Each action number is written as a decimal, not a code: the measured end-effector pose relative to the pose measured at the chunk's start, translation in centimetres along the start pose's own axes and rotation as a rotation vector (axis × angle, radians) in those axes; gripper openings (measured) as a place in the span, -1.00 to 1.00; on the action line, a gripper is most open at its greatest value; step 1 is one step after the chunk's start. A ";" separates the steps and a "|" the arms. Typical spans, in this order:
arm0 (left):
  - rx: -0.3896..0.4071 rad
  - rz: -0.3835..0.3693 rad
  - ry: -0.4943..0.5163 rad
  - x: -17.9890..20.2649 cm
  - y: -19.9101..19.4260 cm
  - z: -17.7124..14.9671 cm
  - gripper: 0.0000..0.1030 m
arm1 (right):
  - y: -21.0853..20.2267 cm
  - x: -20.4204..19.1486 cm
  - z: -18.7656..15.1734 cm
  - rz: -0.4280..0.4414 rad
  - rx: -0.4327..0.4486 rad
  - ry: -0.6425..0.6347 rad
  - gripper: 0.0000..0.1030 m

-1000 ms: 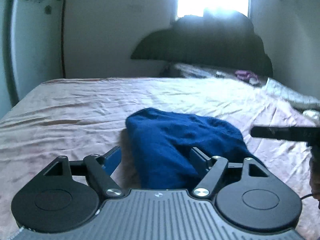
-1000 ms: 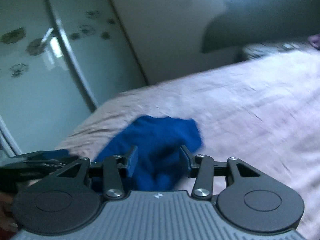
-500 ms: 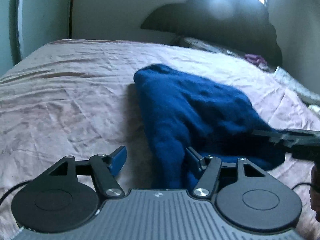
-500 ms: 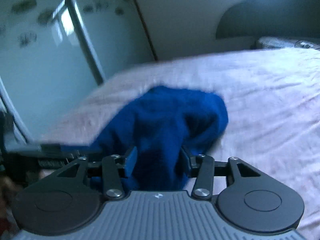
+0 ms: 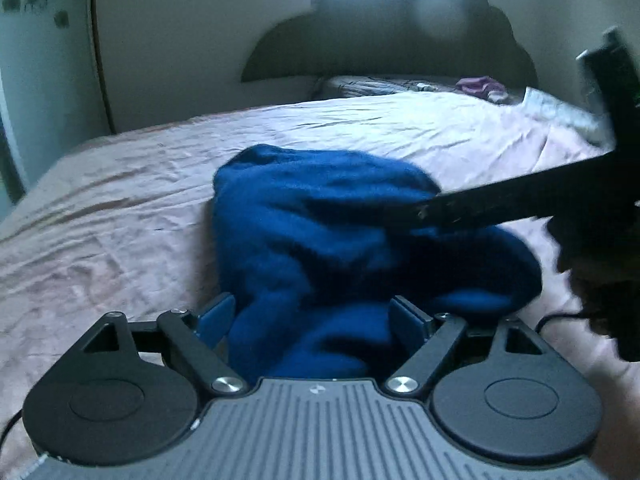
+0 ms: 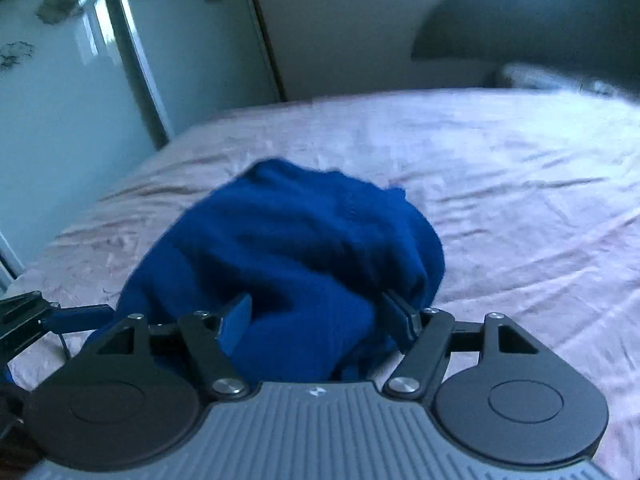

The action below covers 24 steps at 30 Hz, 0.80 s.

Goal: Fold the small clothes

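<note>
A dark blue knit garment (image 5: 320, 216) lies bunched on the pink bedsheet (image 5: 100, 216). My left gripper (image 5: 310, 312) sits low at its near edge, its jaws opening, with a fold of the cloth loose between the blue pads. The right gripper's dark finger (image 5: 500, 208) reaches across the garment from the right. In the right wrist view the same garment (image 6: 288, 232) fills the space between the pads of my right gripper (image 6: 316, 310), whose jaws are also opening. The left gripper (image 6: 24, 316) shows at the left edge.
A dark headboard (image 5: 400, 32) and pillows (image 5: 380, 86) stand at the far end of the bed. A small purple item (image 5: 480, 86) lies by the pillows. A pale wardrobe door (image 6: 60, 80) runs along the bed's left side. A hand (image 5: 612, 380) shows at lower right.
Both grippers have come lower over the bed, and their jaws stand wider apart than before. The blue garment now lies slack and bunched. The right gripper's finger has risen across it.
</note>
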<state>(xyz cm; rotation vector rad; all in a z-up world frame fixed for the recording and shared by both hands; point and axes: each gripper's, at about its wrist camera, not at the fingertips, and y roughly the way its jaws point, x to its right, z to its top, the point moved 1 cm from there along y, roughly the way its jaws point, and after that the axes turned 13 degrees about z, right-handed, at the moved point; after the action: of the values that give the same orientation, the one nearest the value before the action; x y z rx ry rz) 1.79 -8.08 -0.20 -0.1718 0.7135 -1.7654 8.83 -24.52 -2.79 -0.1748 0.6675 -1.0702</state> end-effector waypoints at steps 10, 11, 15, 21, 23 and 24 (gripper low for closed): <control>-0.040 0.078 -0.043 0.1 -1.4 -1.7 0.86 | -1.4 -3.5 -3.9 -0.127 -0.090 -0.019 1.00; -0.028 0.080 -0.039 0.1 -1.9 -1.9 0.88 | -1.8 -3.3 -4.0 -0.128 -0.078 0.007 1.00; -0.005 0.099 -0.052 0.0 -3.1 -2.1 0.93 | -3.4 -3.8 -4.1 -0.141 -0.023 0.045 1.00; -0.040 0.127 -0.117 -0.9 -3.8 -2.7 0.93 | -3.8 -3.6 -4.7 -0.190 -0.027 0.087 1.00; -0.052 0.144 -0.140 -1.3 -4.1 -3.0 0.93 | -4.4 -4.1 -5.2 -0.184 -0.022 0.084 1.00; -0.058 0.154 -0.150 -1.6 -4.1 -3.1 0.93 | -4.6 -4.3 -5.4 -0.186 -0.017 0.082 1.00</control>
<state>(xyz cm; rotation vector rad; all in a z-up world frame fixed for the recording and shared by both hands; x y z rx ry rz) -2.58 -4.85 -0.09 -0.2779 0.6519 -1.5685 0.87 -22.08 -3.24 -0.2120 0.7447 -1.2552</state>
